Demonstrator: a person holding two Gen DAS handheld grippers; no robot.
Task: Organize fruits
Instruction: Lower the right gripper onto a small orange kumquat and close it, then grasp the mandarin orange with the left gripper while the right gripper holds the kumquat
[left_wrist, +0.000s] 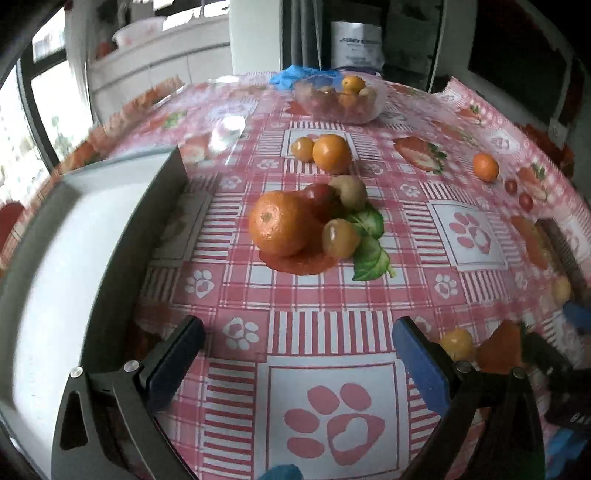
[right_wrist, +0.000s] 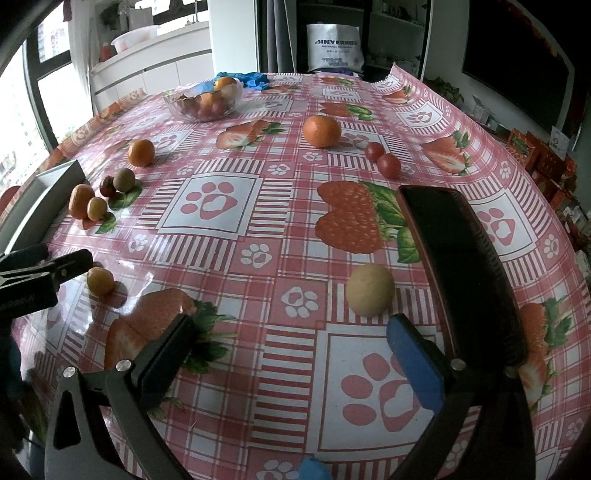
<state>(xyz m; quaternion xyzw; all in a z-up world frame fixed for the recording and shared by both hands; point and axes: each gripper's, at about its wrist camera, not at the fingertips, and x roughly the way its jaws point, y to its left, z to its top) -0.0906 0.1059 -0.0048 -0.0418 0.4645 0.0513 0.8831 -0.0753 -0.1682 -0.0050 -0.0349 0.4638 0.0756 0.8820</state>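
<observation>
Glass bowl (right_wrist: 202, 102): at the far end of the table, holding oranges and small reddish fruits.
White tray (left_wrist: 74, 266): at the left edge, nothing visible inside.
Black tray (right_wrist: 465, 273): on the right; its inside is not visible.
Loose fruit: a big orange (left_wrist: 282, 229) clustered with small fruits beside the white tray; a pale round fruit (right_wrist: 370, 290) touching the black tray.
Left gripper (left_wrist: 299, 354): fingers spread, holding nothing.
Right gripper (right_wrist: 291, 347): fingers released, just short of the pale fruit.
</observation>
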